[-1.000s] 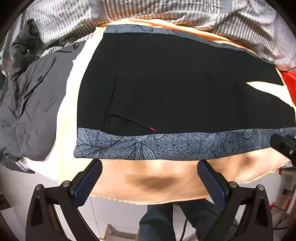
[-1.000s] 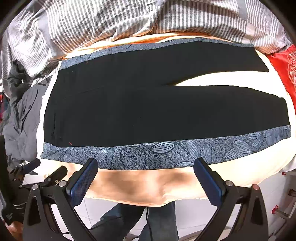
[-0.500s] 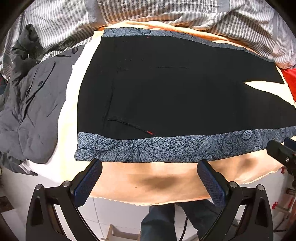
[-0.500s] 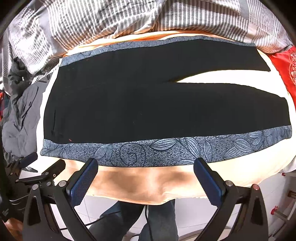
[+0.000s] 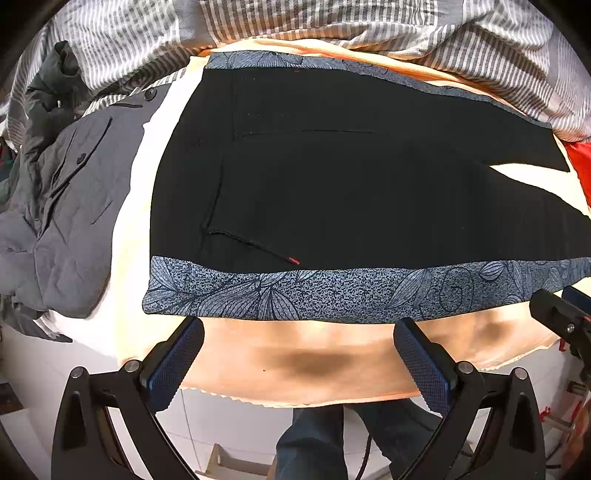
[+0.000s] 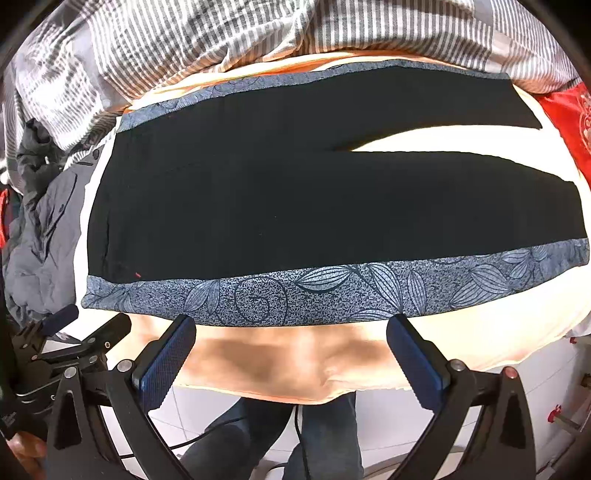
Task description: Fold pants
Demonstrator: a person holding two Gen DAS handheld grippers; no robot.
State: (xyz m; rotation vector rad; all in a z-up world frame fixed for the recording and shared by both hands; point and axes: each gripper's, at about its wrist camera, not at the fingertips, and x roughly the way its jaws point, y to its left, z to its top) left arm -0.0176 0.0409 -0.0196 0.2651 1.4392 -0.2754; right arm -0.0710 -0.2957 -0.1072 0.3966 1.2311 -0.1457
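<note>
Black pants (image 5: 351, 184) (image 6: 295, 206) lie flat on a peach-covered bed, waist to the left, both legs running right with a narrow gap between them. A blue leaf-patterned side stripe (image 5: 332, 291) (image 6: 332, 291) runs along the near edge, and a second stripe along the far edge. My left gripper (image 5: 299, 332) hovers open just short of the near stripe by the waist end, nothing between its fingers. My right gripper (image 6: 291, 330) is open too, at the near stripe around mid-leg. Each gripper shows at the edge of the other's view.
A grey buttoned jacket (image 5: 62, 221) is heaped left of the waist. A striped duvet (image 6: 258, 33) is bunched along the far side. Red fabric (image 6: 569, 110) lies at the far right. The bed's near edge (image 5: 314, 380) drops to a white tiled floor, where a person's legs (image 6: 325, 435) stand.
Both grippers have crept slightly forward and down toward the near stripe. The pants have not moved, and both grippers stayed open.
</note>
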